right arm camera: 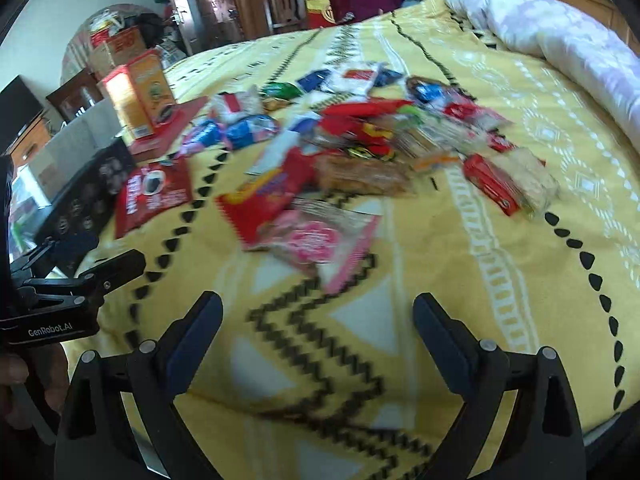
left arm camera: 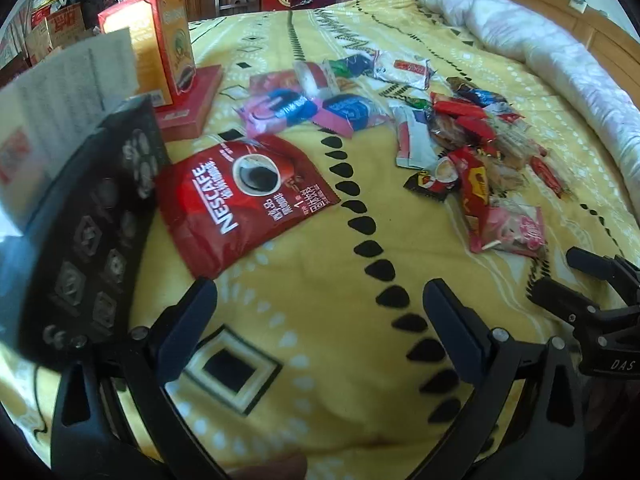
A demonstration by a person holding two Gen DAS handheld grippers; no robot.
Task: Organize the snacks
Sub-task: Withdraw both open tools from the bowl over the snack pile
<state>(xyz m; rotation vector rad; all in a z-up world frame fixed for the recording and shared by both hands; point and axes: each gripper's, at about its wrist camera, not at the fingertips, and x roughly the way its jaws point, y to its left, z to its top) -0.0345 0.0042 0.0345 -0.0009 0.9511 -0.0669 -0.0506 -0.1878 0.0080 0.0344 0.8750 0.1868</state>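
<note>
Many wrapped snacks lie in a loose pile (left arm camera: 472,148) on a yellow patterned bedspread (left arm camera: 320,380). In the right wrist view the pile (right arm camera: 372,140) is blurred. A red Nescafe pouch (left arm camera: 244,196) lies flat at the left. A pink packet (right arm camera: 320,240) and a red packet (right arm camera: 264,200) are the nearest of the pile. My left gripper (left arm camera: 320,296) hovers over bare bedspread just this side of the pouch, open and empty. My right gripper (right arm camera: 318,304) is open and empty too, a short way this side of the pink packet.
An orange carton (left arm camera: 160,40) stands upright on a flat red box (left arm camera: 192,108) at the far left. A black patterned box (left arm camera: 92,220) and a white box (left arm camera: 68,92) sit at the left edge. A rolled quilt (right arm camera: 560,40) lies along the right side.
</note>
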